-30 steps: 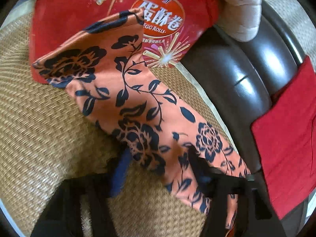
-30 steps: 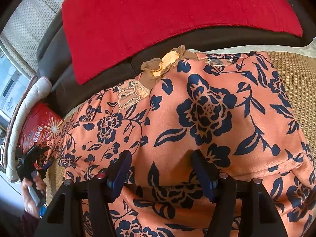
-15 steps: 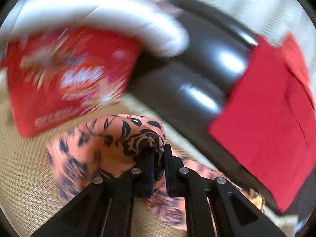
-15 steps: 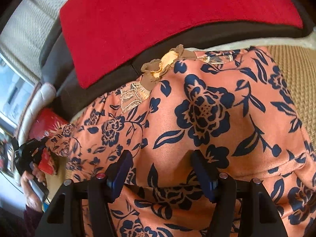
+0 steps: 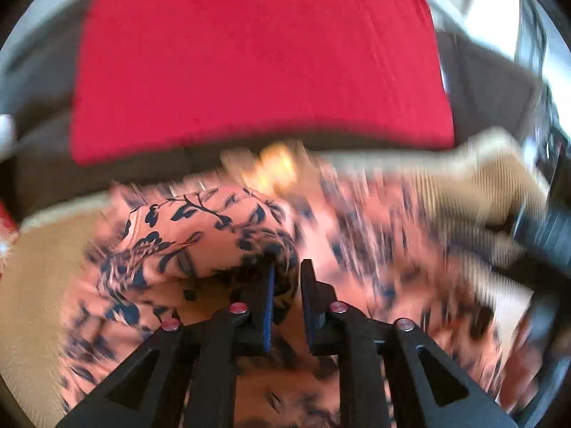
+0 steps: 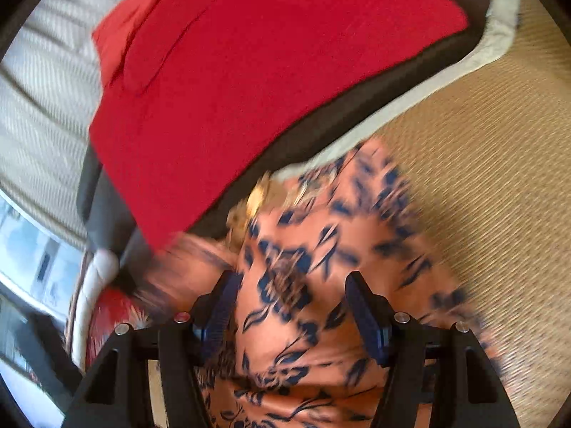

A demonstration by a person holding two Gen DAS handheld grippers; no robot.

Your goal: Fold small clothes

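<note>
Left tongs (image 5: 287, 267) pinch floral garment (image 5: 200, 235); right tongs (image 6: 292, 281) spread above it.

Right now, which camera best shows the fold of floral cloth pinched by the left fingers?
The left wrist view: the left gripper is nearly closed on a bunched fold of the orange floral garment, fairly sharp there. The right wrist view shows only blurred garment spread under the open right gripper, not that pinch.

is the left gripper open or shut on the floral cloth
Shut on it: the left gripper pinches a bunched fold of the floral garment between nearly closed fingers.
</note>
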